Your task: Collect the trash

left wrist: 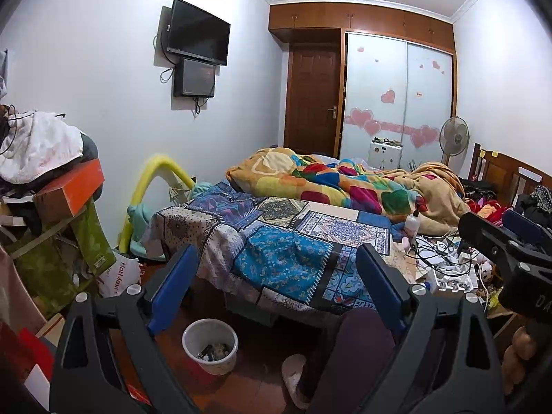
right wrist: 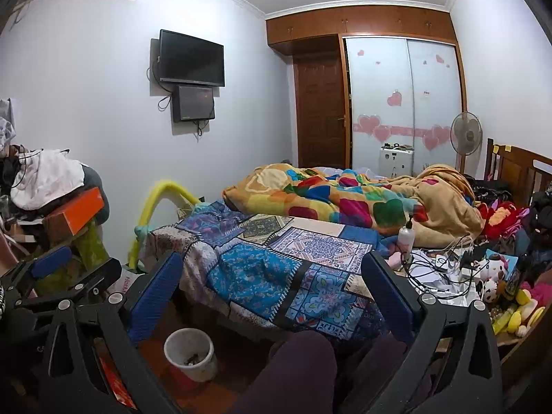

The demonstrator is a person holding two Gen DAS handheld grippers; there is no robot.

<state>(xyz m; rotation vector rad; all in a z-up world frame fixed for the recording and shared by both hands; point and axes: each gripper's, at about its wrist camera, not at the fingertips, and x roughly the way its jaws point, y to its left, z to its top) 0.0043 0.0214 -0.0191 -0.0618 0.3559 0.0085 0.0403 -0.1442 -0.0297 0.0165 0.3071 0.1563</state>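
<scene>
Overhead, both grippers held up above the floor, facing a cluttered bedroom. Left gripper [left wrist: 276,276]: jaws spread wide, nothing between the blue pads. Right gripper [right wrist: 272,286]: jaws likewise spread wide and holding nothing; also seen from the side at the right edge of the left wrist view.

Down on the floor, just beside the foot of the bed [left wrist: 286,241], a white trash bin [left wrist: 210,345], upright, with a small heap of dark scraps at the bottom; same bin low and left of centre in the right wrist view [right wrist: 190,353], apart from both grippers. Just beside it, the person's leg in dark purple trousers [right wrist: 293,372] and a pale slipper [left wrist: 293,369].

On the bed, a patchwork cover in blues near the foot and a rumpled orange blanket [left wrist: 345,179] with coloured patches farther back. At the right side of the bed, a messy spread of white cables and chargers [right wrist: 441,265], a white pump bottle [right wrist: 406,236] standing upright, and plush toys [right wrist: 496,276] near the edge.

Against the left wall, a pile of clothes and boxes topped by an orange box [left wrist: 69,189]. Mounted on the wall, a dark television [left wrist: 198,32].
</scene>
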